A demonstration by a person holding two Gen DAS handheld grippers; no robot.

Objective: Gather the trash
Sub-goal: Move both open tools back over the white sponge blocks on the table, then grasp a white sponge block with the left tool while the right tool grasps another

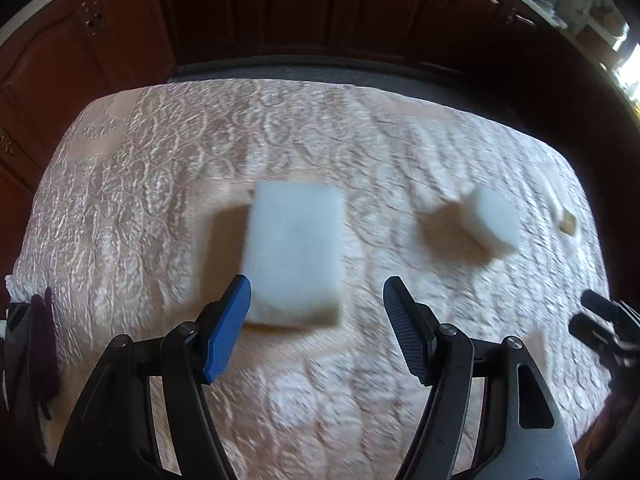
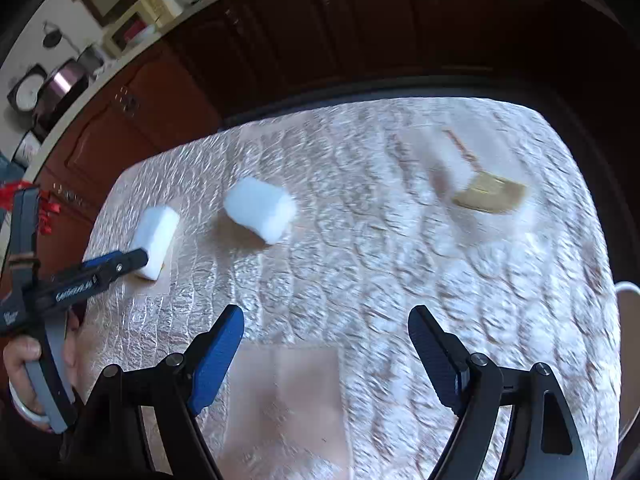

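Note:
A large white foam block [image 1: 294,252] lies on the patterned tablecloth just ahead of my left gripper [image 1: 316,296], which is open and empty; the block sits by the left finger. It also shows in the right wrist view [image 2: 154,236]. A smaller white foam piece [image 1: 490,218] lies to its right, also in the right wrist view [image 2: 260,210]. A tan teabag wrapper with a string [image 2: 488,194] lies far right; only its edge shows in the left view [image 1: 568,222]. My right gripper [image 2: 326,328] is open and empty above a brownish paper sheet [image 2: 286,404].
The table [image 1: 160,168] wears a shiny embossed cloth. Dark wood cabinets [image 1: 280,8] stand behind it. The left gripper and the hand holding it show at the left of the right wrist view [image 2: 80,280]. A white cord [image 2: 626,288] runs at the right edge.

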